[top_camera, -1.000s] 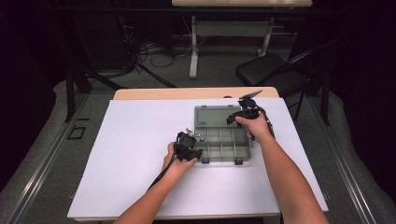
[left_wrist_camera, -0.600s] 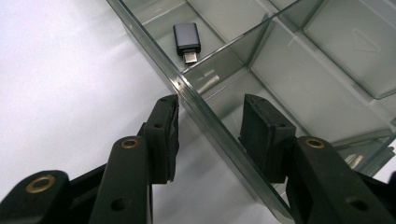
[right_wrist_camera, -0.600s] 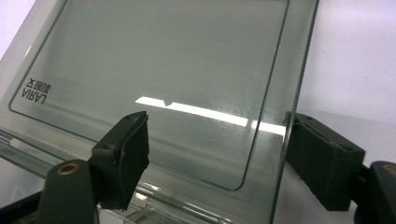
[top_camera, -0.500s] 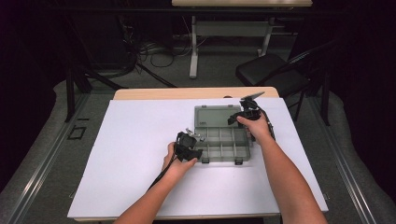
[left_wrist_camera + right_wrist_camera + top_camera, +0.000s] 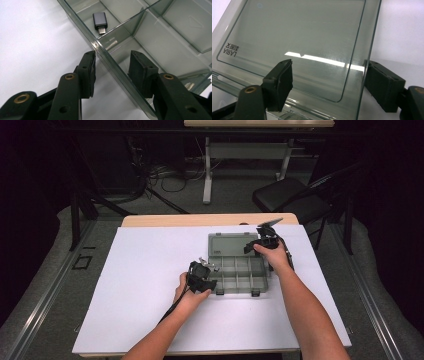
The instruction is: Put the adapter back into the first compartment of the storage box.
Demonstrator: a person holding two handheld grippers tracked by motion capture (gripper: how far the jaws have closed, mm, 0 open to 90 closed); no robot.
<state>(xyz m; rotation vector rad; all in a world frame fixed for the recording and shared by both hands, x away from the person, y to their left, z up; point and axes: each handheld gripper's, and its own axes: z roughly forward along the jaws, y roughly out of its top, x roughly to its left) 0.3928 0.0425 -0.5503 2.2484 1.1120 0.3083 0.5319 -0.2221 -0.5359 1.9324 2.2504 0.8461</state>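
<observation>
Nearest the person, the left gripper (image 5: 111,72) straddles the near wall of the organiser box (image 5: 235,285) on the white table (image 5: 140,285), jaws apart and not clamped. Its view reveals a small USB adapter (image 5: 100,22) in one compartment. Farther back, the right gripper (image 5: 328,83) stands open around the lid (image 5: 294,47), marked "LARIA".

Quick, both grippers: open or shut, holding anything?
Left gripper: open, jaws astride the box wall, not clamped.
Right gripper: open, jaws astride the lid edge.
</observation>
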